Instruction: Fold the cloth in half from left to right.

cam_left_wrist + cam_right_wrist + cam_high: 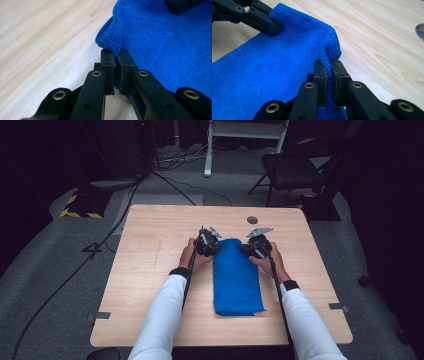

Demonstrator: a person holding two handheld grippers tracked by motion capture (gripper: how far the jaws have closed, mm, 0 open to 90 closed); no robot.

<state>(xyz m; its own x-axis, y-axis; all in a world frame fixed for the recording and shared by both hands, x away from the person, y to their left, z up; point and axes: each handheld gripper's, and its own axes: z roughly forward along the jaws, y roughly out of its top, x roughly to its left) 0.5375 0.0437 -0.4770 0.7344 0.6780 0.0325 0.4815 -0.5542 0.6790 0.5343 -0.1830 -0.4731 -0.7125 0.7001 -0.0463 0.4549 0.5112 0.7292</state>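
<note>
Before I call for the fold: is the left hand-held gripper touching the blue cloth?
Touching. The left gripper view shows the left hand-held gripper pinching the blue cloth's edge.

Both forearms are extended forward; left gripper [207,241] and right gripper [257,244] are held low, jaws clamped together.

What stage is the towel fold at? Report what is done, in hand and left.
Done: the towel already lies as a narrow folded strip on the table. In hand: the left tool and right tool are each shut on a far corner of it. Left, probably: bringing that far edge over toward the near edge and letting go.
</note>
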